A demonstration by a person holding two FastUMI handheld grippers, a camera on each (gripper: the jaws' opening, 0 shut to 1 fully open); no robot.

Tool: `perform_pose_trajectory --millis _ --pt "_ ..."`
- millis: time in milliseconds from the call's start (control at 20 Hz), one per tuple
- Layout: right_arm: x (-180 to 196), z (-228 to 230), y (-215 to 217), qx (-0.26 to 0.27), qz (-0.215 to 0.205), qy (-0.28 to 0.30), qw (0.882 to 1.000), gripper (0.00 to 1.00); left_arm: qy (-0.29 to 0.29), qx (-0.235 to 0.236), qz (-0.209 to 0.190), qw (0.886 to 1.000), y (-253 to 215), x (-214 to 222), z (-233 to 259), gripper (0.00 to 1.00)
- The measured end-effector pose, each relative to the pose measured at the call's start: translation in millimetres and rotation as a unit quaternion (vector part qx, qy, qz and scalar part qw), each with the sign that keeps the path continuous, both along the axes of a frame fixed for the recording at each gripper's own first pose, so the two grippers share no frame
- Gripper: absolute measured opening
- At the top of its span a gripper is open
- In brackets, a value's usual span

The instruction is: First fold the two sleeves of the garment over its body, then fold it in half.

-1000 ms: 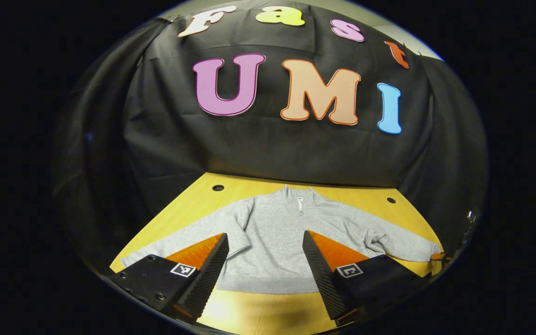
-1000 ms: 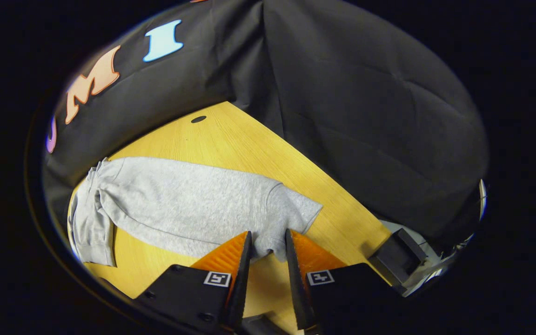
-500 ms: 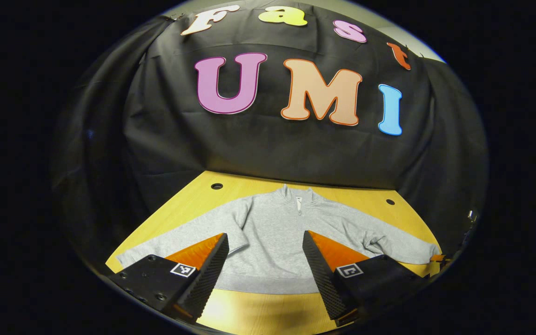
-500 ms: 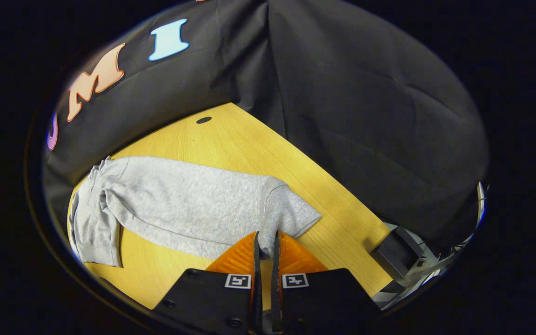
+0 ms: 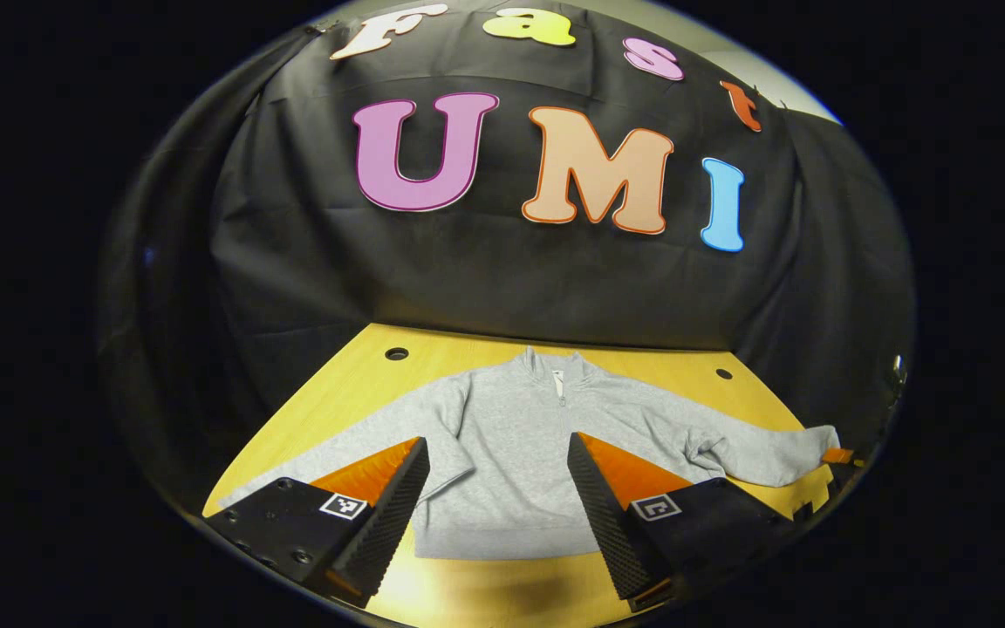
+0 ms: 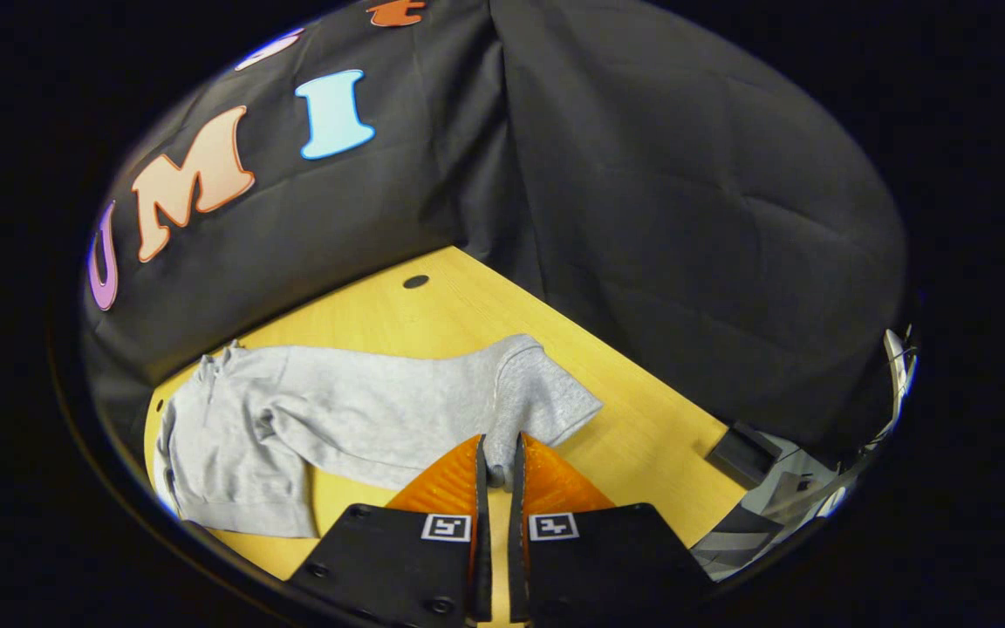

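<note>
The grey sweatshirt (image 5: 511, 453) lies flat on the wooden table (image 5: 363, 375). The right gripper (image 6: 496, 462) pinches its sleeve cuff (image 6: 546, 397), seemingly lifting it slightly; the left gripper (image 5: 495, 462) hovers with fingers apart.

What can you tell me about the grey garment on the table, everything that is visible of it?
The grey garment is a long-sleeved sweatshirt of soft knit fabric with a short zip collar. It lies flat, front up, on the yellow wooden table, collar toward the booth wall, both sleeves spread outward. The right gripper pinches the cuff of one sleeve between its fingers, lifting it slightly. The left gripper hovers open above the hem.
</note>
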State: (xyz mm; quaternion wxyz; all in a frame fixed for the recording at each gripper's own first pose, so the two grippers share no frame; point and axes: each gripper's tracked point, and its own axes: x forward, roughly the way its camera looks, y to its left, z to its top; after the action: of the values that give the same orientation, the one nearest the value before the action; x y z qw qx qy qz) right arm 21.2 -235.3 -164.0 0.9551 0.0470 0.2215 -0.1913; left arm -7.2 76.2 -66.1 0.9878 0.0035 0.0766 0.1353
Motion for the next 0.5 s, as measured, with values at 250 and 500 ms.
perform_pose_trajectory --millis 250,500 --pt "26 29 90 -0.012 0.053 -0.027 0.998 0.1 -0.003 0.01 -0.019 1.0 25 -7 4 0.93" --pt "68 46 192 -0.014 0.137 -0.051 0.989 0.1 -0.001 0.007 -0.018 1.0 53 -21 2 0.93"
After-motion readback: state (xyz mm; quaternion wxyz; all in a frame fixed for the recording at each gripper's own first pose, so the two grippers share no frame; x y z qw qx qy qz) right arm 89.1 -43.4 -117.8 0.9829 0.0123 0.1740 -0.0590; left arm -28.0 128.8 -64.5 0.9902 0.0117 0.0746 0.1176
